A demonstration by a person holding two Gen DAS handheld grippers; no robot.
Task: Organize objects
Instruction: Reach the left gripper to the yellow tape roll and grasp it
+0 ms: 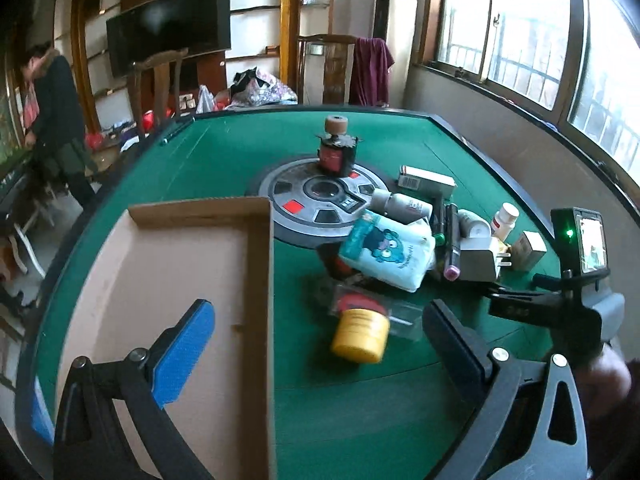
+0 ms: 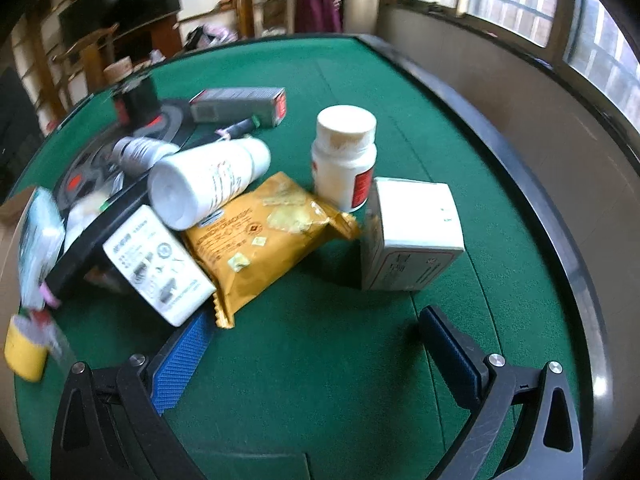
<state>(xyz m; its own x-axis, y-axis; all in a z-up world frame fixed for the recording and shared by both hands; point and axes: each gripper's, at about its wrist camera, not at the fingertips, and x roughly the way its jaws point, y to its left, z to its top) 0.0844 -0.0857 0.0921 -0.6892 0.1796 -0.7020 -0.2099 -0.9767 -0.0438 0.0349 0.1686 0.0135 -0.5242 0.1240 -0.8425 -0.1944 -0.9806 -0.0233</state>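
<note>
Claws agape over cluttered green table.

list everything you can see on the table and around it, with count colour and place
cardboard box: 1, brown, open, table's left
yellow jar: 1, on its side near the box
tissue pack: 1, pale blue, in the pile
white bottles: 2, one upright, one lying
cracker packet: 1, golden, under the lying bottle
white carton: 1, right of the packet
grey carton: 1, far side
table: 1, green felt
chairs: 2, wooden, behind
left gripper: open, empty
right gripper: open, empty
</note>
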